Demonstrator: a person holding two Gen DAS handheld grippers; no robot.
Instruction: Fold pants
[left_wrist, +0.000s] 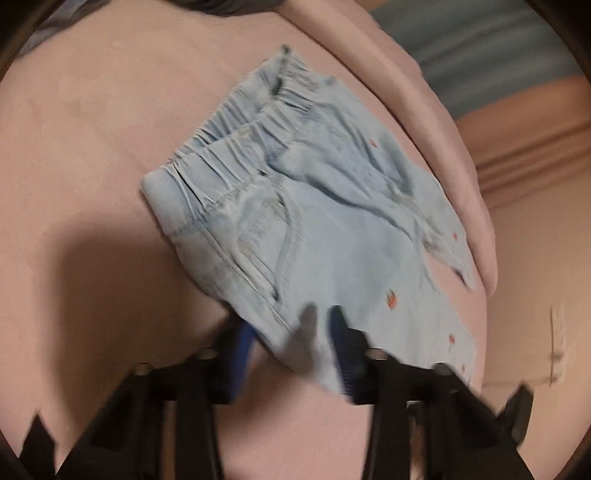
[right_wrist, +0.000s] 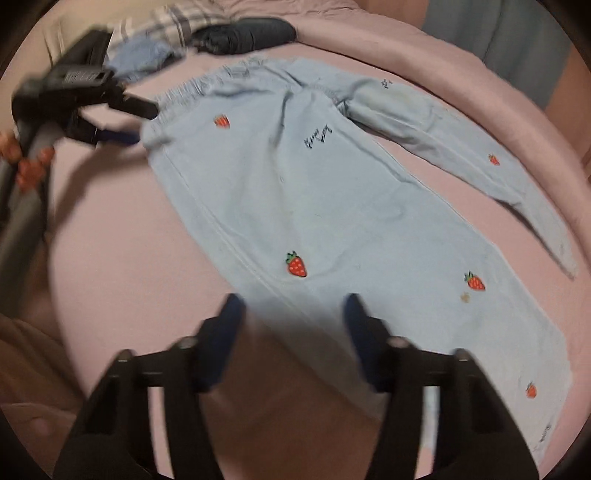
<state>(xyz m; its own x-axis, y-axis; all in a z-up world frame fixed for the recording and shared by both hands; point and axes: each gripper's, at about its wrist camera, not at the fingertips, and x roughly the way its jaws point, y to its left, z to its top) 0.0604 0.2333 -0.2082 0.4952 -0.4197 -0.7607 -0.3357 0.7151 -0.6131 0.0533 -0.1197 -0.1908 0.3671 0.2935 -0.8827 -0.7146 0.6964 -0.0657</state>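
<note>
Strawberry-patterned pants (right_wrist: 295, 206) flat — pink bedsheet (right_wrist: 110, 258) beneath

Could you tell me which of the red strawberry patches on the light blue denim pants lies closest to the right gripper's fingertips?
The large strawberry patch on the pants, just above the right gripper. The other strawberries sit farther off: near the waistband, on the far leg, or toward the hem.

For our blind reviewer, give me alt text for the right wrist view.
Light blue pants with strawberry patches lie flat on a pink bedcover. The right gripper straddles one leg's edge, while the left gripper meets the waistband.
</note>
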